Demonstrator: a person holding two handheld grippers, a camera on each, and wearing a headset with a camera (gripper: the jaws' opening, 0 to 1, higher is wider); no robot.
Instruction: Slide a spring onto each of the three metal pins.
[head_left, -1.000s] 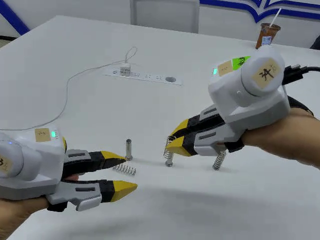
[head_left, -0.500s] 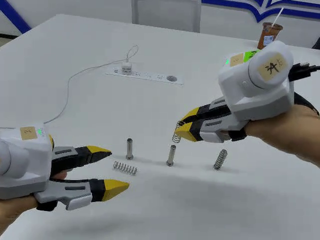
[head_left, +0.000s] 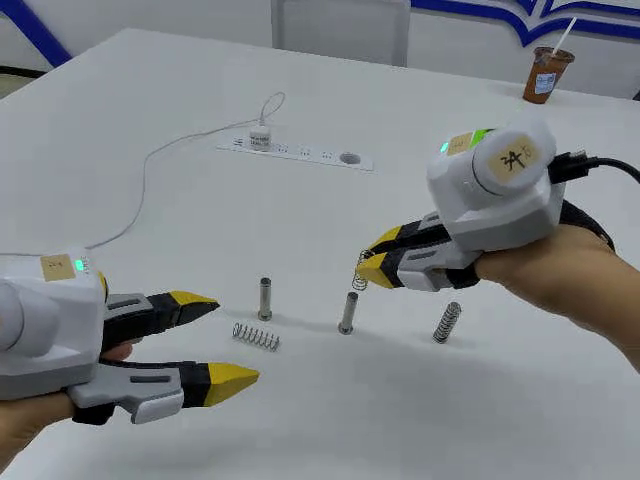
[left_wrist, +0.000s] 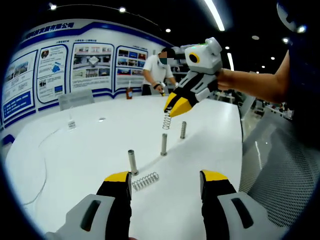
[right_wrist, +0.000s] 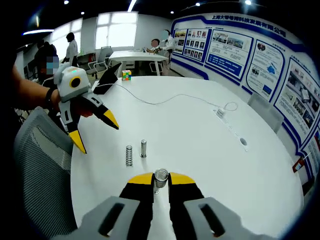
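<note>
The right gripper (head_left: 367, 258) is pinching a held spring (head_left: 361, 280) between its jaws, hanging it just above the middle pin (head_left: 348, 313). The left gripper (head_left: 235, 338) is hovering, jaws spread, near a loose spring (head_left: 255, 336) lying on the counter (head_left: 200, 200) beside the left pin (head_left: 265, 298). The right pin (head_left: 447, 321) is already wearing a spring.

The left gripper (head_left: 236, 338) is held low at the near left of the head view, with its 2 yellow-tipped jaws spread wide and pointed forward. The right gripper (head_left: 368, 258) is held higher by the right hand (head_left: 545, 268) and angled down to the left, with its 2 jaws pinched on a spring (head_left: 361, 272).
</note>
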